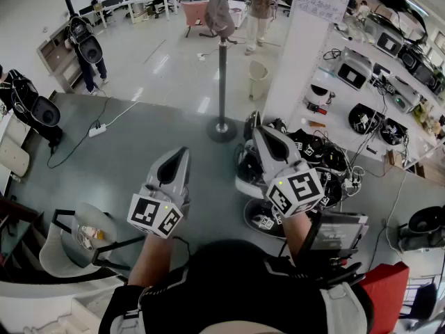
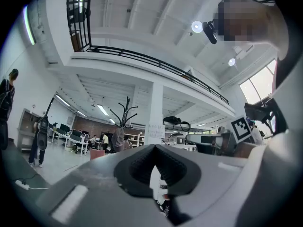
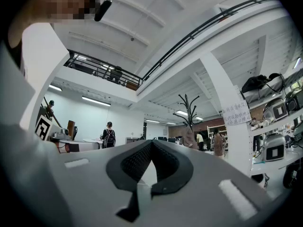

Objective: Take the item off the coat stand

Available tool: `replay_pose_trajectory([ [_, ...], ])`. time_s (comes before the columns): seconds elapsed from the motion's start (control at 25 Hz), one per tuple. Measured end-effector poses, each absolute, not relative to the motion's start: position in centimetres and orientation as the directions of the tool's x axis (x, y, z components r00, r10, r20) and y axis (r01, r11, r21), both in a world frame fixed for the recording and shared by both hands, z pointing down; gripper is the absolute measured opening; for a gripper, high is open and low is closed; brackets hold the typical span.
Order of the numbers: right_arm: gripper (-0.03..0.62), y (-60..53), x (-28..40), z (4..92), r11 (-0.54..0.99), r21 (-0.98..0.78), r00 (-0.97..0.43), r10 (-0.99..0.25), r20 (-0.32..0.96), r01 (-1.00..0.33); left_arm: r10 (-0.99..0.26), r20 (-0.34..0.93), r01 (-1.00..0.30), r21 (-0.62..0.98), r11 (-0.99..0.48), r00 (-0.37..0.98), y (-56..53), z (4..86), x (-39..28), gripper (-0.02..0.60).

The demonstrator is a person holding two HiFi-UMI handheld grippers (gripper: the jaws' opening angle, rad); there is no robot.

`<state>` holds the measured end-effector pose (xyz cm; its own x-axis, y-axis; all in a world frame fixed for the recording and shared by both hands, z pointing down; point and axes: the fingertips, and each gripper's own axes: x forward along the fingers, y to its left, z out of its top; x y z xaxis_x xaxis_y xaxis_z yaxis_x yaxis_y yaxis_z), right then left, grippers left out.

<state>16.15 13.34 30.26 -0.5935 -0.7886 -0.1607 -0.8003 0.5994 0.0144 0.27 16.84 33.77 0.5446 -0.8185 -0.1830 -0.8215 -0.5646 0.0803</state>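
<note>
The coat stand (image 1: pixel 222 82) is a dark pole on a round base, standing on the floor ahead of me. A grey-brown garment (image 1: pixel 219 16) hangs at its top. Both grippers are held low in front of me, well short of the stand. My left gripper (image 1: pixel 183 150) is shut with nothing in it, and its tips point toward the stand's base. My right gripper (image 1: pixel 258 130) is also shut and empty, just right of the base. In the left gripper view the stand (image 2: pixel 124 112) and garment (image 2: pixel 117 138) are far off, above the closed jaws. The right gripper view shows the stand (image 3: pixel 189 110) and garment (image 3: pixel 190 138) too.
A white pillar (image 1: pixel 306 40) rises right of the stand, with a pale bin (image 1: pixel 259 80) beside it. Dark headsets and gear (image 1: pixel 313 158) are piled on the floor under my right gripper. Shelves of equipment (image 1: pixel 375 75) line the right. A chair (image 1: pixel 76 242) sits at lower left. People (image 1: pixel 87 51) stand around.
</note>
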Motion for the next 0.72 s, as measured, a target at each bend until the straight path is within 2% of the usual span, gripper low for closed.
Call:
replay_pose_trajectory([
  [0.72,0.009,14.2,14.4,29.5,0.601,0.022,-0.594,-0.782,-0.188,-0.799,-0.810,-0.183,-0.813,0.073,-0.577,0.558,17.7,33.5,-1.1,0.008],
])
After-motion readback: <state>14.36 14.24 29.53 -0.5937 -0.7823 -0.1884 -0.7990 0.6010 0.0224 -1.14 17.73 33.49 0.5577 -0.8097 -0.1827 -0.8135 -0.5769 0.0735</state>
